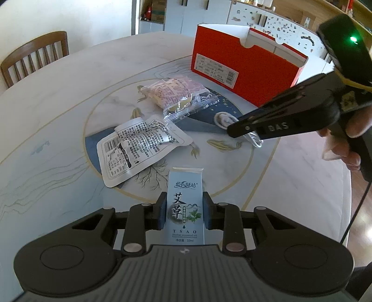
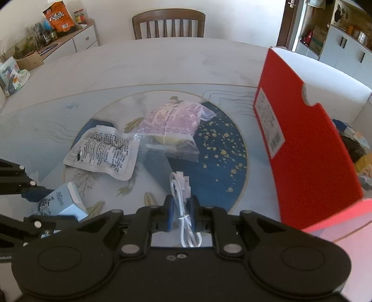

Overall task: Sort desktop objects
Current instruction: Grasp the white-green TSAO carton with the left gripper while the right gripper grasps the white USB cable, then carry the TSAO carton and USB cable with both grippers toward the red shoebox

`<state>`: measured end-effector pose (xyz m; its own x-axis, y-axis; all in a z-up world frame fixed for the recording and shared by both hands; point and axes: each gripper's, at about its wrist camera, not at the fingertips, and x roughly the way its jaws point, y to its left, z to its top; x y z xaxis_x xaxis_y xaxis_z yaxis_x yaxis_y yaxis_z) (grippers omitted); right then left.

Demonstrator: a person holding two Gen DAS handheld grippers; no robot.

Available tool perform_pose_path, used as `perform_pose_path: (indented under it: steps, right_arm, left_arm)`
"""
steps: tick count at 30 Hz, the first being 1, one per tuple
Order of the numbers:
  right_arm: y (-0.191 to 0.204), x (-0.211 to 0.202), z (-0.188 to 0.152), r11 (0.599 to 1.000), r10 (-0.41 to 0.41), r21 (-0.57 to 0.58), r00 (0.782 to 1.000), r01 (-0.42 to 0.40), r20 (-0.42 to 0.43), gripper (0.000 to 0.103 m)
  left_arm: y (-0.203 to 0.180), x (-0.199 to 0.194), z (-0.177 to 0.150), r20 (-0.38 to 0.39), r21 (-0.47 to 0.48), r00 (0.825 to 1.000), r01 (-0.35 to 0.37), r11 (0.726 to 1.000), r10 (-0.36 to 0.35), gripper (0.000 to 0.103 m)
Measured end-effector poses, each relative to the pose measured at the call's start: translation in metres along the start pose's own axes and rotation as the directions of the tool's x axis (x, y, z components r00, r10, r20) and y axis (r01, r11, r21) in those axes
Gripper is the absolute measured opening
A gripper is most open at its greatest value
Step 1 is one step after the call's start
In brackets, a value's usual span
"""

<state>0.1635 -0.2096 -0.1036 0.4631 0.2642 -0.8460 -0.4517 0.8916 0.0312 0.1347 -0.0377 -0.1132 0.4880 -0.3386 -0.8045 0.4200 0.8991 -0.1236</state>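
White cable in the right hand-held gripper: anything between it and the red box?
Nothing visible. The white cable is clamped in the right hand-held gripper, and the red box stands just to its right, with only bare table between.

You are working at a round pale table [image 2: 162, 67] with a painted blue and gold disc at its centre. A wooden slat-back chair [image 2: 168, 23] stands at its far side against a plain cream wall [image 2: 232, 21]. To your left sits a low white cabinet [image 2: 81, 40] crowded with plants and snack bags; to your right, white cupboards [image 2: 344, 51] and open shelving. Daylight falls softly across the tabletop.
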Motion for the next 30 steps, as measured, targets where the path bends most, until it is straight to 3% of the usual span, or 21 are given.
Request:
perform_pose_path:
  steps: [14,30]
  right_arm:
    - [-0.007,-0.033,-0.01,0.999,0.023,0.039,0.999,-0.024,0.033,0.008]
    - [-0.023,-0.088,-0.022,0.992,0.032,0.12,0.995,-0.043,0.095,0.008]
  left_arm:
    - [-0.004,-0.013,0.002,-0.004,-0.062,1.0,-0.013,0.998,0.013,0.028]
    - [-0.037,-0.04,0.038,0.03,-0.115,0.999,-0.018,0.993,0.022,0.028]
